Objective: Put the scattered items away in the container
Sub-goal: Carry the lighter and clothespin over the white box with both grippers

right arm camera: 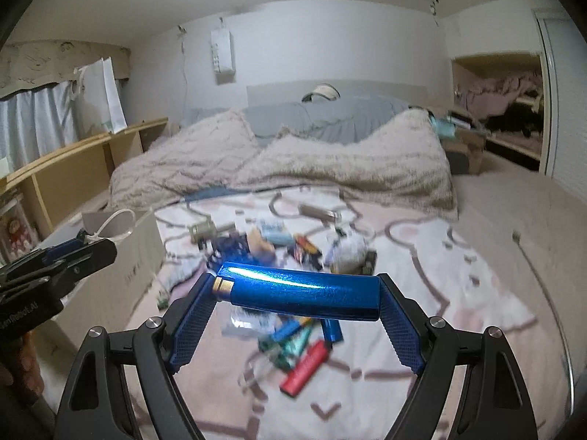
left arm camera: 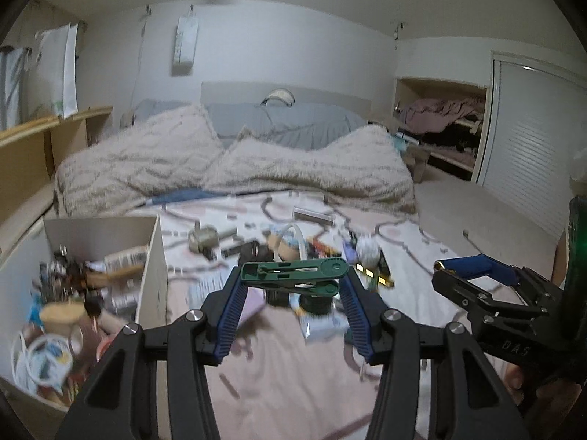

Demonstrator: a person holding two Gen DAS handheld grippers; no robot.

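Note:
My left gripper (left arm camera: pixel 293 278) is shut on a flat green plastic tool (left arm camera: pixel 293 273), held crosswise between its blue pads above the bed. My right gripper (right arm camera: pixel 297 295) is shut on a shiny blue lighter (right arm camera: pixel 301 289), gripped end to end. It also shows at the right of the left wrist view, where the right gripper (left arm camera: pixel 473 275) carries the blue lighter (left arm camera: pixel 473 266). The white box (left arm camera: pixel 156 256) stands to the left, holding several items. From the right wrist view the box (right arm camera: pixel 139 253) lies behind my left gripper (right arm camera: pixel 88 251). Scattered lighters, among them a red lighter (right arm camera: pixel 304 366), lie on the sheet.
A blurred pile of small items (right arm camera: pixel 279 242) sits mid-bed on the pink patterned sheet (left arm camera: pixel 293 385). A fluffy beige blanket (left arm camera: pixel 256 161) is bunched behind it. Wooden shelves (left arm camera: pixel 25 154) run along the left and an open closet (left arm camera: pixel 444 128) is at the right.

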